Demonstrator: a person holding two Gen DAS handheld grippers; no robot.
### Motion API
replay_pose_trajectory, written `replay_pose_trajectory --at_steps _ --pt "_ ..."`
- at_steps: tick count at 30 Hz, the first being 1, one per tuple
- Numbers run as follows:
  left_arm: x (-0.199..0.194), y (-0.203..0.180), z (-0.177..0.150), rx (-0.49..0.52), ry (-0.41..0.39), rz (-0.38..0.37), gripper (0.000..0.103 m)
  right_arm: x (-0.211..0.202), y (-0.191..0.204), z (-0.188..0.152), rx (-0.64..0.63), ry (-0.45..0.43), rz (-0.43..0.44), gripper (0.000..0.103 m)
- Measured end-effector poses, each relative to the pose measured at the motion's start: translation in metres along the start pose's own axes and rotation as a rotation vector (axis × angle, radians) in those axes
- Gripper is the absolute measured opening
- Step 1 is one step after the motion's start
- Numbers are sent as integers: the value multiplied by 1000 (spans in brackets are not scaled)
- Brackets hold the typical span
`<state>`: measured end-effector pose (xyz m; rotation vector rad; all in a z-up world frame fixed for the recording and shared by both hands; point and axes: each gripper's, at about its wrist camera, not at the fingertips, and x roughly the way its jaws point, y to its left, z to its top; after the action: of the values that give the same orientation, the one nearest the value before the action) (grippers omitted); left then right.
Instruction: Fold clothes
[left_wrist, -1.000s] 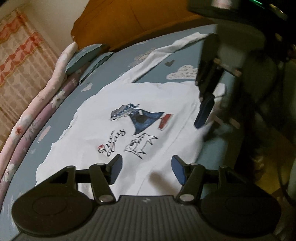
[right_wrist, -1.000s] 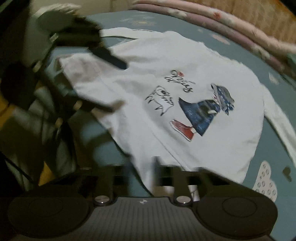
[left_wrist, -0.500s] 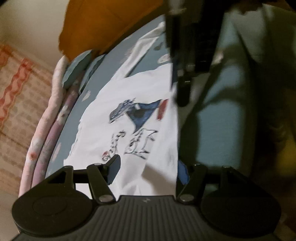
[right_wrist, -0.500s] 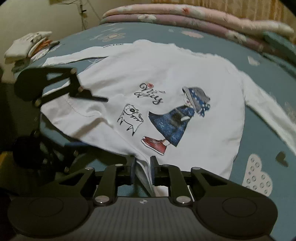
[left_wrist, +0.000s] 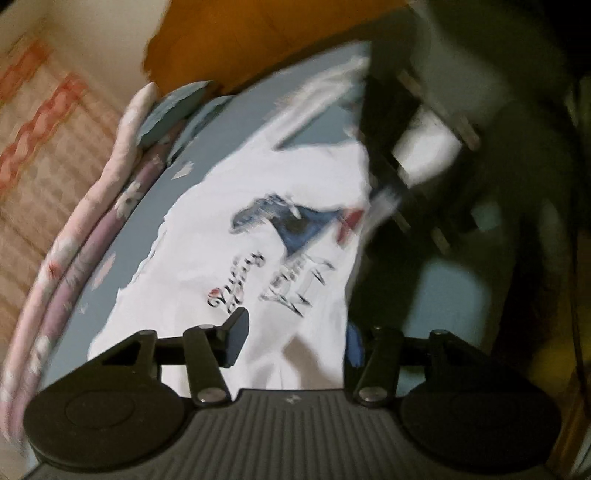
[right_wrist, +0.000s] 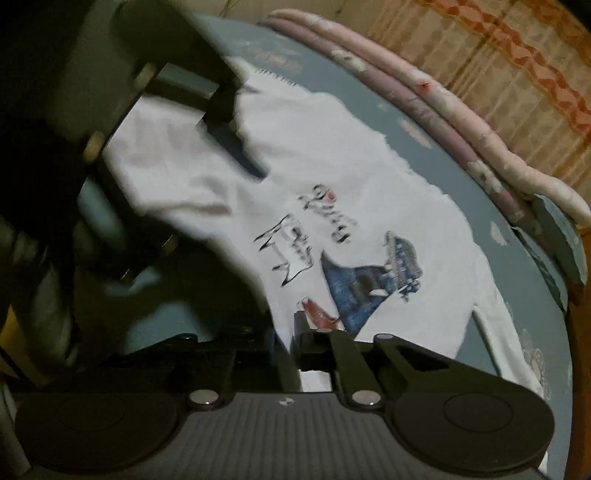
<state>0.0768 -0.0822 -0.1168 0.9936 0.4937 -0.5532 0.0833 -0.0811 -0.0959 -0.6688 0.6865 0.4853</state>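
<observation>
A white long-sleeved shirt (left_wrist: 236, 258) with a blue and red cartoon print lies on the blue bed sheet (left_wrist: 147, 221); it also shows in the right wrist view (right_wrist: 332, 177). My left gripper (left_wrist: 295, 339) is open, with the shirt's near hem lying between its fingers. My right gripper (right_wrist: 284, 332) is shut on the shirt's near edge and lifts it off the sheet. Each gripper shows in the other's view, my right gripper (left_wrist: 384, 192) at the shirt's right edge and my left gripper (right_wrist: 236, 147) over the shirt's left part. Both views are motion-blurred.
Rolled pink and purple quilts (right_wrist: 443, 110) run along the far side of the bed below a patterned curtain (right_wrist: 498, 55). Blue pillows (left_wrist: 173, 110) lie by the orange headboard (left_wrist: 258, 37). The bed's near edge drops to a dark floor (left_wrist: 535, 295).
My right gripper has closed on the shirt's near edge and raised it, folding that side inward. My left gripper has stayed open at the hem while both views swung.
</observation>
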Motion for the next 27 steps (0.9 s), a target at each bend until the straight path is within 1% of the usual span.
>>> replay_pose_trajectory --at_steps 1,2,3,5,6,8,11,13,14,17,19,20,21,22,23,24,26,27 --pt "3 -6 -2 40 20 32 46 -4 -1 1 0 -11 -14 10" --pt "5 -7 -2 38 35 38 23 -7 -5 1 9 -18 -18 8" --pt "6 -7 -3 27 50 36 7 -10 -8 2 20 -18 -11 7" --pt "3 1 0 -46 52 2 6 -15 -14 3 34 -10 12 3" --pt "-1 4 1 -55 49 -20 5 -18 -16 4 38 -2 28 2" --pt "-10 7 3 -47 44 -62 5 -26 -21 4 40 12 67 2" --pt "-24 15 7 -63 42 -128 0 -37 -27 1 36 36 125 2" --pt "-31 16 10 -54 41 -143 0 -41 -30 -1 53 54 155 3" --pt "-31 16 10 -66 44 -161 0 -43 -33 -2 69 60 175 3" --pt "-25 12 6 -101 65 -219 0 -35 -34 -9 113 99 238 3" --pt "-19 3 2 -101 86 -232 1 -21 -30 -16 127 146 269 3" --pt "-17 -2 0 -101 96 -230 2 -16 -28 -18 135 165 274 4" --pt "-17 -5 -1 -98 101 -231 5 -10 -26 -20 142 183 280 7" --pt "-19 -5 -1 -95 100 -235 5 -11 -27 -21 149 188 287 10" --pt "-23 -4 -1 -96 95 -253 10 -11 -27 -21 156 192 295 13" --pt "-28 1 -2 -108 89 -278 17 -11 -27 -21 163 196 303 17" --pt "-39 11 -3 -137 75 -331 17 -21 -33 -19 181 176 323 19" --pt "-45 17 -6 -154 71 -339 17 -27 -37 -17 191 165 319 23"
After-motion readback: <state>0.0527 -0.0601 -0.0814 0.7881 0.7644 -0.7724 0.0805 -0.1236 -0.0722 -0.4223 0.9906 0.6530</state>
